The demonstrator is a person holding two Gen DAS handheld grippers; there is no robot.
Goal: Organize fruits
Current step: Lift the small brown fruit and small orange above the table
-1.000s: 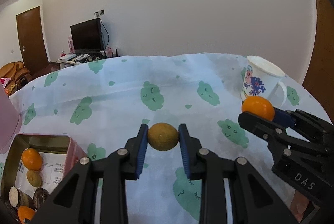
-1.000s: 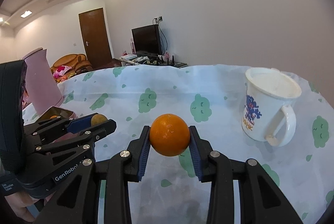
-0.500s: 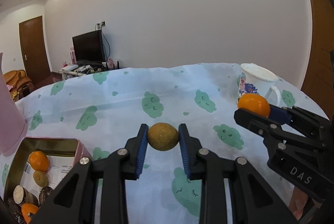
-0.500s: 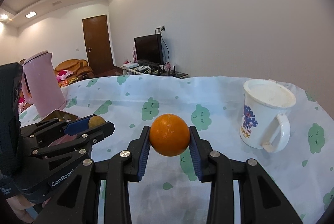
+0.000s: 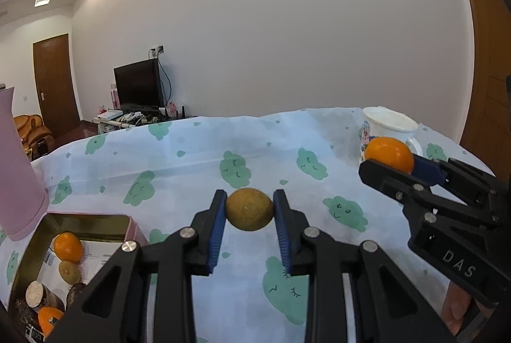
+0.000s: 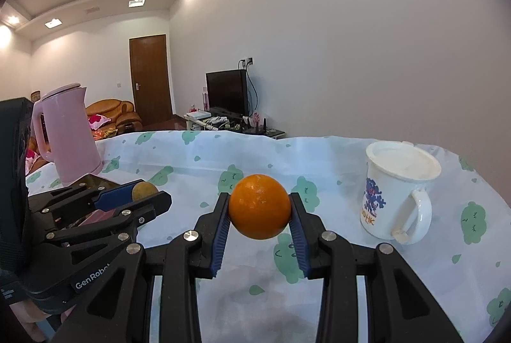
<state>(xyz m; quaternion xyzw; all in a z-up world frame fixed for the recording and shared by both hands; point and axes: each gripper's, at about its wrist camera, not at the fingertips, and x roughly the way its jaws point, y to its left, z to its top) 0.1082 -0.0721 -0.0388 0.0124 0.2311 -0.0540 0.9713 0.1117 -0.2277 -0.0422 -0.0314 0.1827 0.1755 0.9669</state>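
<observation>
My left gripper [image 5: 249, 213] is shut on a yellow-green round fruit [image 5: 248, 208], held above the tablecloth. My right gripper [image 6: 259, 212] is shut on an orange [image 6: 259, 205], also held above the cloth. Each gripper shows in the other's view: the right one with its orange [image 5: 389, 153] at right, the left one with its fruit [image 6: 144, 190] at left. An open pink tin [image 5: 92, 219] at lower left holds an orange [image 5: 67, 247], a small greenish fruit [image 5: 69, 271] and several brown pieces.
A white mug [image 6: 396, 192] with a blue print stands at the right on the cloud-print tablecloth [image 6: 198, 170]. A pink kettle [image 6: 68, 132] stands at the left behind the tin. A TV, a door and a sofa lie beyond the table.
Both grippers have risen and tilted up a little with their fruits still held. The table looks lower and more of the wall and ceiling shows.
</observation>
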